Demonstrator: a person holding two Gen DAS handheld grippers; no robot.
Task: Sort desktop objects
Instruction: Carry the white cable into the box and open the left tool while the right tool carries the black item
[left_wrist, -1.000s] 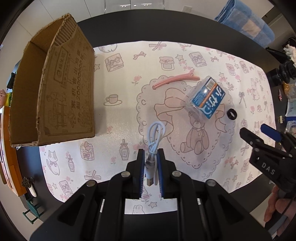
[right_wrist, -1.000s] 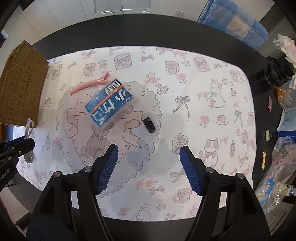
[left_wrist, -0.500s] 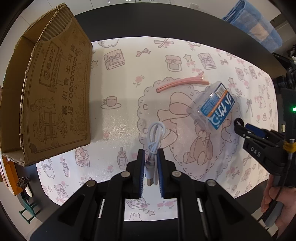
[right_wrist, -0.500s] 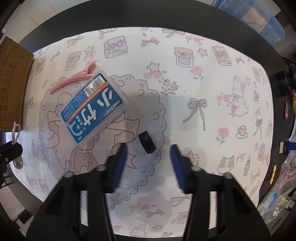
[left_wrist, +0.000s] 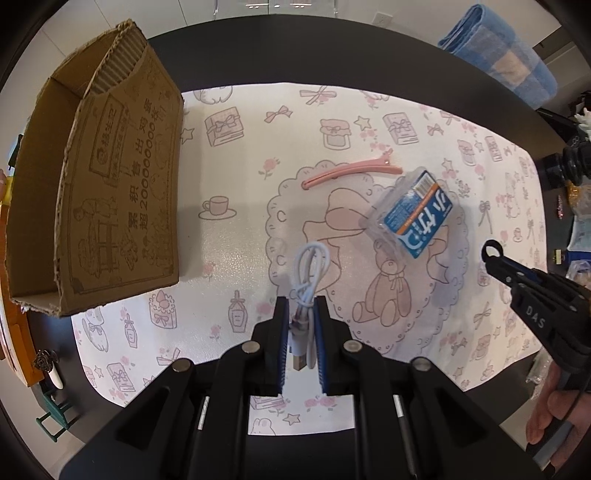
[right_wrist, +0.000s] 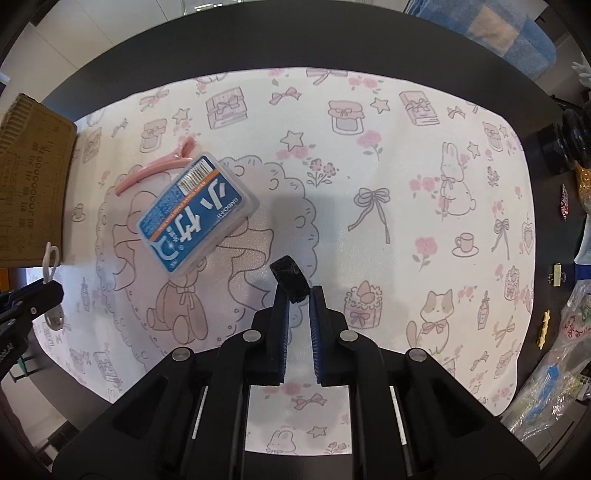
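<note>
The left gripper has its fingers pressed onto a coiled white USB cable; the loop projects forward above the patterned mat, and the metal plug sits between the pads. The cardboard box stands on the mat's left edge, open side up, well apart from the cable. The right gripper has its fingers drawn close around a small black clip-like object at the tips — contact on both sides appears made, though the object's exact type cannot be determined. A blue-labelled clear plastic case lies on the mat left of that gripper, with a pink hair clip just beside its far edge. A hand grips the right tool's handle.
</note>
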